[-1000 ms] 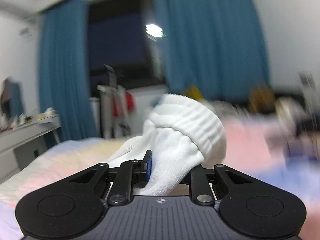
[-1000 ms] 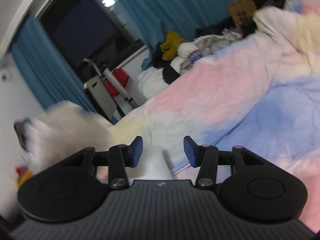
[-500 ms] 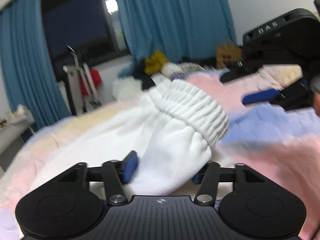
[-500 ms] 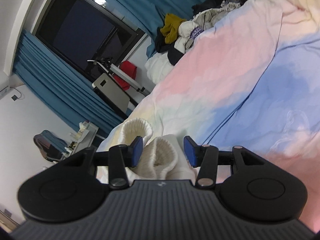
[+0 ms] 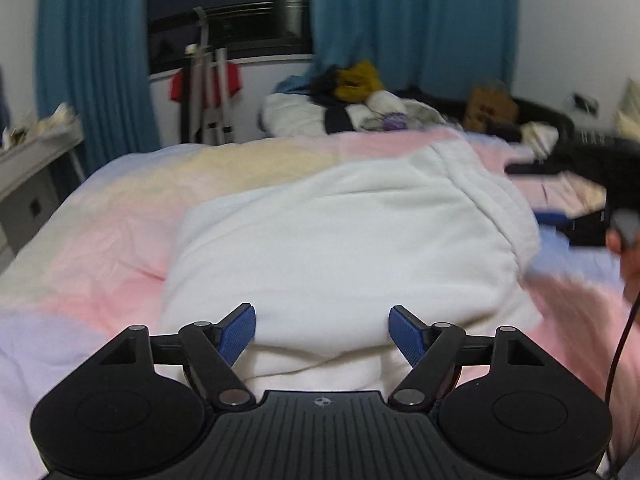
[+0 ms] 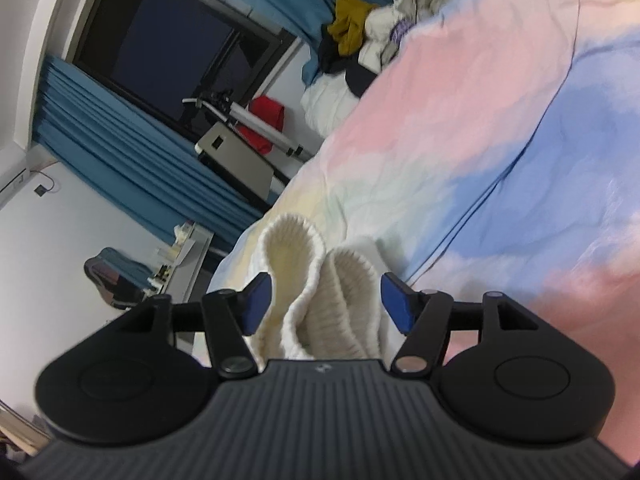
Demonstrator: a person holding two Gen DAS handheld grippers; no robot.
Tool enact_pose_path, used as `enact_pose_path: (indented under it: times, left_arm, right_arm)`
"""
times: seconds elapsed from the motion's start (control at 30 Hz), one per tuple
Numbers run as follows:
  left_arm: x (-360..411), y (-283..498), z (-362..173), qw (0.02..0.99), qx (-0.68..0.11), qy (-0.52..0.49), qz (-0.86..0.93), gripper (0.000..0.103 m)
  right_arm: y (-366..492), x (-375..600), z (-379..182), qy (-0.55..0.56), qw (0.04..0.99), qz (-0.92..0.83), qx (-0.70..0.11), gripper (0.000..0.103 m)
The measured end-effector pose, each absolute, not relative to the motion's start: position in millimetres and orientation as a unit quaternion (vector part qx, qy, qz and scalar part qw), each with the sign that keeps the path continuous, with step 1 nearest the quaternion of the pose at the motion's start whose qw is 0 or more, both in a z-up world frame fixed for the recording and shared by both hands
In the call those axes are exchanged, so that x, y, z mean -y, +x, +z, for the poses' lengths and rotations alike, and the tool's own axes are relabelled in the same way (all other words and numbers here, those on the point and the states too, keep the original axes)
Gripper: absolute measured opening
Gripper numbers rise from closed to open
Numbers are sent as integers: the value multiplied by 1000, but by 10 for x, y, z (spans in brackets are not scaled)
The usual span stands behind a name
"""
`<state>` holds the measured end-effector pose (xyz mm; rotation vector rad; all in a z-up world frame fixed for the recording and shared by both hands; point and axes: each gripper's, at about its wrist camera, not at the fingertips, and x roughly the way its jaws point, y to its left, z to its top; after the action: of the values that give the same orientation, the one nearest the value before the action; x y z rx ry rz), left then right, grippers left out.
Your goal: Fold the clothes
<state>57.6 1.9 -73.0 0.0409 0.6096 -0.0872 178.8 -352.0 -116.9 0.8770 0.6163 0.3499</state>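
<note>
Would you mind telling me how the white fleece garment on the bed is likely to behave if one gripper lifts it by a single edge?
The white fleece garment would probably flop and unfold, since it lies in soft, rounded folds on the bedspread. Its plush pile suggests decent grip rather than slipping. The ribbed cuffs look thick, so they may bulk between the right gripper pads.

No readable text, labels, brands or numbers anywhere in either view; only a small, illegible round emblem on each gripper body.
</note>
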Motion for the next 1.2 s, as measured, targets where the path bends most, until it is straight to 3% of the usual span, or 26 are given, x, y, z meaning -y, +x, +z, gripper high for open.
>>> enact_pose_path:
  times: [0.17,0.4,0.43,0.47,0.5,0.6,0.87,1.0,1.2]
  left_arm:
    - [-243,336,-622,952,-303,-20,-30,76]
    - [-271,599,-648,951,-309,-12,-24,79]
    - [-245,616,-658,952,-306,-14,-20,79]
    - [-220,633,-668,952,-304,-16,-16,79]
    - [-196,650,-677,953,-301,-18,-12,79]
    - [-239,647,-634,954,-298,-33,-14,79]
    - [-295,518,-477,960,-273,-55,-22,79]
    - [-311,534,-490,957,-281,-69,-23,79]
    - [-418,556,-519,949,-297,-102,-17,79]
  right_arm:
    - [2088,3378,-1327,421,833,176,-313,64]
    - [2528,3277,-1663,461,796,231,-318,59]
    - [2549,3255,-1681,463,792,240,-317,51]
    - [2554,3217,-1671,459,794,245,-316,35]
    - [2555,3173,-1643,450,799,246,-315,28]
    - [2487,3057,-1442,404,832,231,-302,19]
    - [2326,3421,-1002,436,845,226,-212,17]
    - [2463,3455,-1335,393,865,160,-269,17]
    - [2419,3535,-1718,460,829,141,-286,20]
